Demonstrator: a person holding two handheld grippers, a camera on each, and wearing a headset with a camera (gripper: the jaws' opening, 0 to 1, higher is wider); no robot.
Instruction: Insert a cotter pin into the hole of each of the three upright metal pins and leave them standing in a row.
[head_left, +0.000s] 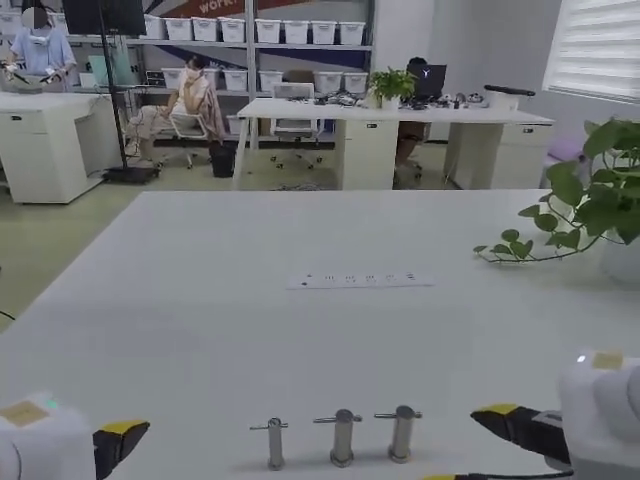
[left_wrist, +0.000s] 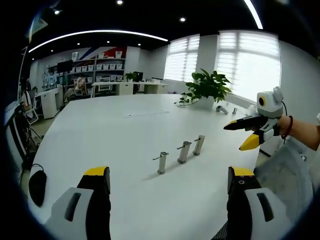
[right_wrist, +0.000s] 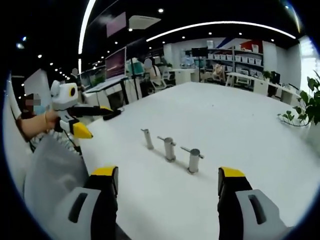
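Three upright metal pins stand in a row on the white workbench (head_left: 300, 330), and every place here is given from the middle pin (head_left: 342, 440). In the head view, the left pin (head_left: 273, 445) and the right pin (head_left: 401, 435) stand just beside it, one on each side, apart from it and not touching. Each of the three carries a thin cotter pin (head_left: 337, 418) crosswise through its top, sticking out on both sides like a small T. My left gripper (left_wrist: 169, 173) is off to the left of the middle pin, well apart from it, with its jaws spread wide and holding nothing. My right gripper (right_wrist: 168, 172) is off to the right of the middle pin, also well apart and also wide and empty. Its black, yellow-tipped jaws point toward the row. Far beyond the middle pin and to its right, a leafy potted plant (head_left: 590, 195) sits on the same bench.
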